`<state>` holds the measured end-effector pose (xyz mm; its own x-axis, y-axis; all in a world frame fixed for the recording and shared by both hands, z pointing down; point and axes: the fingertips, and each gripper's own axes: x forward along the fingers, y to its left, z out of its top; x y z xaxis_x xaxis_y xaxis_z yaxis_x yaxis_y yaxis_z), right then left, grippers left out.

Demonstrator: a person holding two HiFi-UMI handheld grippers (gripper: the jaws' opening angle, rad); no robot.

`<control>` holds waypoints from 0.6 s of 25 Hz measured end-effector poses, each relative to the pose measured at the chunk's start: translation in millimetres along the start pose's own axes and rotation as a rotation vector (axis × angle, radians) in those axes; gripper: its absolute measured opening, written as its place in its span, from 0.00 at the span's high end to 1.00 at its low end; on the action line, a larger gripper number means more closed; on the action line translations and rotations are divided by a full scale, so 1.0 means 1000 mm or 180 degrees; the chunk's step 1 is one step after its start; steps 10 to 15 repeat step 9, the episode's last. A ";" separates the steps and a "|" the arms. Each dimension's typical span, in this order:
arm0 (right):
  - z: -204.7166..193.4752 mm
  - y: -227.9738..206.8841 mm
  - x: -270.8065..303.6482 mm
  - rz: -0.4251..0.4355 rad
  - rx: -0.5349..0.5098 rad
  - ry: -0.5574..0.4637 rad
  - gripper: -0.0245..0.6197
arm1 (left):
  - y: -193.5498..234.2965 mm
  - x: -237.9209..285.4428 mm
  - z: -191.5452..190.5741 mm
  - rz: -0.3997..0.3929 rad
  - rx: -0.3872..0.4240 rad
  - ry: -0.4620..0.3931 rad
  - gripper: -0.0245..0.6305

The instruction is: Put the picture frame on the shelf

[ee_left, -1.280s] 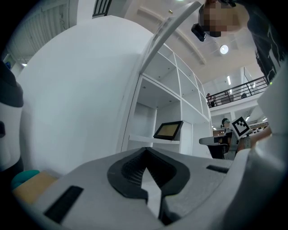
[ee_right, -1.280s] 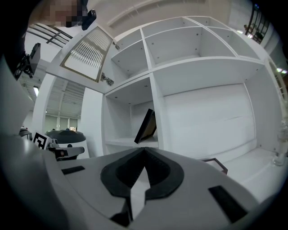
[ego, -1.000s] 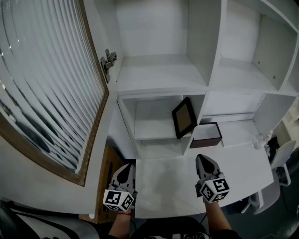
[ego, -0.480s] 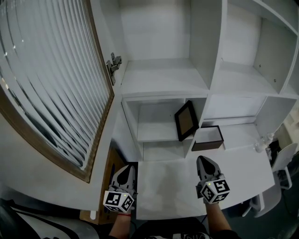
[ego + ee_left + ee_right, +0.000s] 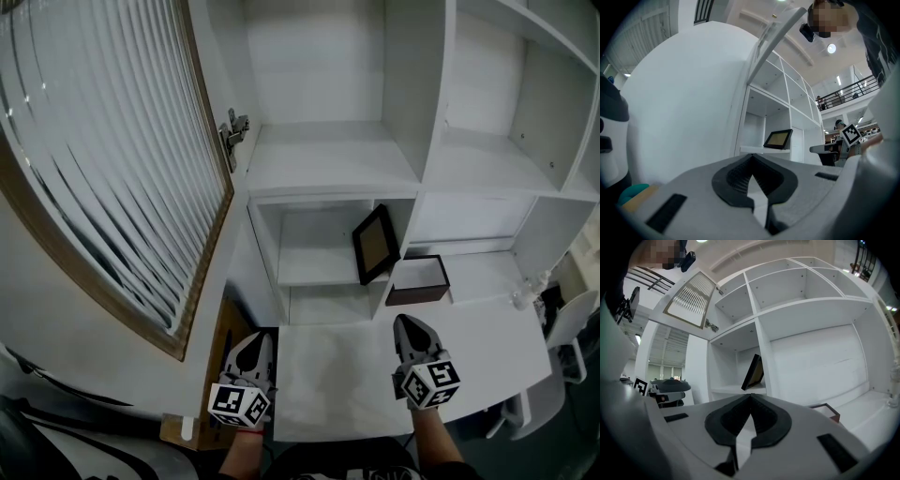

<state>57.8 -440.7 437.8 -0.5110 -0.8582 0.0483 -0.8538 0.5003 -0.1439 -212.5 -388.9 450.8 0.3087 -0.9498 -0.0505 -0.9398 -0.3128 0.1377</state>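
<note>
1. The picture frame [image 5: 376,244] stands tilted on the shelf [image 5: 314,272] in the lower cubby. It seems to lean on the divider to its right, and nothing grips it.
2. The left claw [image 5: 253,345] is closed with nothing between its jaws, near the left edge of the table [image 5: 337,384].
3. The right claw [image 5: 411,328] is likewise closed and empty above the table, well apart from the frame.
4. The placing looks done. At most, what is left is checking that the leaning frame sits steady.

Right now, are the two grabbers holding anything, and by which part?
Nothing is held: left gripper and right gripper are shut, empty. The black rectangular picture frame leans in the white shelf unit.
</note>
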 end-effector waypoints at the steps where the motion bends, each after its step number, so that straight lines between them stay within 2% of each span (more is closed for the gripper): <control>1: 0.000 0.000 0.000 0.0005 0.0006 0.0001 0.95 | 0.000 0.000 0.000 0.0000 0.0003 0.0001 0.96; 15: -0.001 -0.001 -0.003 0.0020 0.0063 0.0005 0.95 | -0.005 -0.001 0.000 -0.0013 0.0005 0.0005 0.96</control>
